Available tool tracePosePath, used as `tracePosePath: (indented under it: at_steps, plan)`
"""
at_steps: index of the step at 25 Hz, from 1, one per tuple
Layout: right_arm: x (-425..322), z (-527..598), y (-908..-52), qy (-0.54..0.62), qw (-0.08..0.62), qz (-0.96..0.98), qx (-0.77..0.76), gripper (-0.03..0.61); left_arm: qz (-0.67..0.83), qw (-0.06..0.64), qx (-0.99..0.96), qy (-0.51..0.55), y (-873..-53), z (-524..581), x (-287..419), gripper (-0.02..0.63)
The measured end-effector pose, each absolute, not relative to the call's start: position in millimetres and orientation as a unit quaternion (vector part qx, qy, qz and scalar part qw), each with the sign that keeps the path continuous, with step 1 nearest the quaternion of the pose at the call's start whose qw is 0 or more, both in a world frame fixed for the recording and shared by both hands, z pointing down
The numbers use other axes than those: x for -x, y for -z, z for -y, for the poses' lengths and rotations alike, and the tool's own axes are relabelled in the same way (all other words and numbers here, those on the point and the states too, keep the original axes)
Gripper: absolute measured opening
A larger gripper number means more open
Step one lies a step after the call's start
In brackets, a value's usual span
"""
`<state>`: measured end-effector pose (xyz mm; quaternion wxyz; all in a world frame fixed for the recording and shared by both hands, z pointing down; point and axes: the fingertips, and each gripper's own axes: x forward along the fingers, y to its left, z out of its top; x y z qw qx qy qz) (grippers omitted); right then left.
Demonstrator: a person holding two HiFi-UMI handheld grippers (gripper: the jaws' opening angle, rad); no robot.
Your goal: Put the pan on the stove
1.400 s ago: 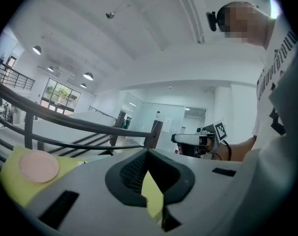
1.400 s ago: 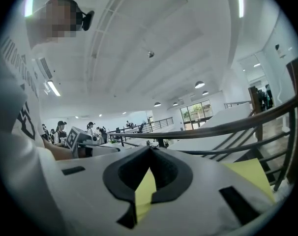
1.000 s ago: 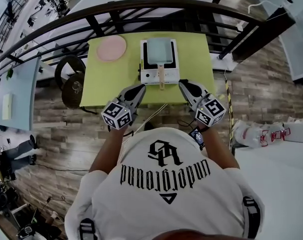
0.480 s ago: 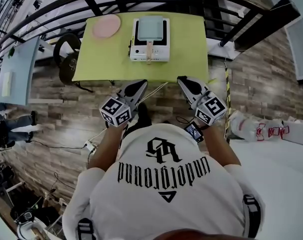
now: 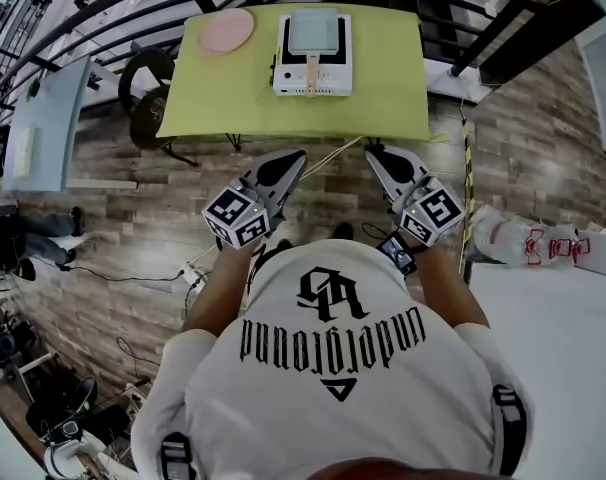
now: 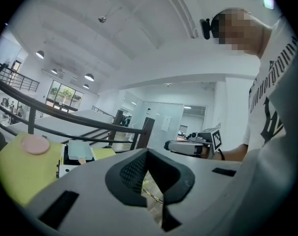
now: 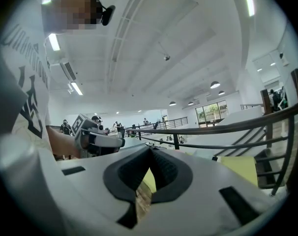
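Observation:
A square pale pan [image 5: 314,31] with a wooden handle [image 5: 311,68] sits on the white stove [image 5: 312,56] at the back of the green table [image 5: 383,88]. Both grippers hang over the wood floor, short of the table's near edge. My left gripper [image 5: 287,160] is shut and empty, and so is my right gripper [image 5: 375,154]. In the left gripper view the pan [image 6: 80,149] and stove [image 6: 70,167] lie far off to the left of the closed left gripper [image 6: 147,154]. The right gripper view shows its closed right gripper [image 7: 150,151] and a strip of the table [image 7: 242,168].
A pink plate [image 5: 227,30] lies on the table's back left corner. A black railing [image 5: 113,8] curves behind the table. A dark round stool [image 5: 146,80] and a pale blue table [image 5: 43,118] stand at the left. White bags [image 5: 523,243] sit on the floor at the right.
The person has backed away from the table. Both grippers, earlier at the table's near edge, are now over the floor. Both stay shut.

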<state>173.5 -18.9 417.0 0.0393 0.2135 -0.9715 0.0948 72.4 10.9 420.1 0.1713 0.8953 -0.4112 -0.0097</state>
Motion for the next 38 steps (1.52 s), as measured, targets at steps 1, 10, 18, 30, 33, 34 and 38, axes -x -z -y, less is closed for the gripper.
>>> tracePosePath:
  at_steps: [1, 10, 18, 30, 33, 34, 38]
  plan:
    - [-171, 12, -416, -0.094, 0.039, 0.971, -0.217, -0.002, 0.407, 0.169, -0.898, 0.011, -418, -18, -70, 0.002]
    - [-115, -64, -404, -0.093, 0.030, 0.963, -0.252, -0.002, 0.381, 0.156, -0.911, 0.012, -402, -101, -10, 0.002]
    - [-60, -135, -396, -0.079, 0.027, 0.955, -0.284, -0.002, 0.374, 0.147, -0.916, 0.020, -401, -172, 63, 0.002]
    - [-22, -190, -392, -0.057, 0.027, 0.948, -0.311, -0.002, 0.364, 0.121, -0.923, 0.026, -395, -219, 109, 0.002]
    - [-19, -191, -390, -0.054, 0.028, 0.947, -0.315, -0.002, 0.360, 0.122, -0.925, 0.029, -395, -219, 112, 0.002]
    - [-18, -190, -390, -0.054, 0.029, 0.947, -0.316, -0.002, 0.358, 0.123, -0.925, 0.030, -396, -218, 113, 0.002]
    - [-14, -188, -390, -0.051, 0.030, 0.946, -0.318, -0.002, 0.358, 0.118, -0.926, 0.030, -395, -213, 115, 0.002]
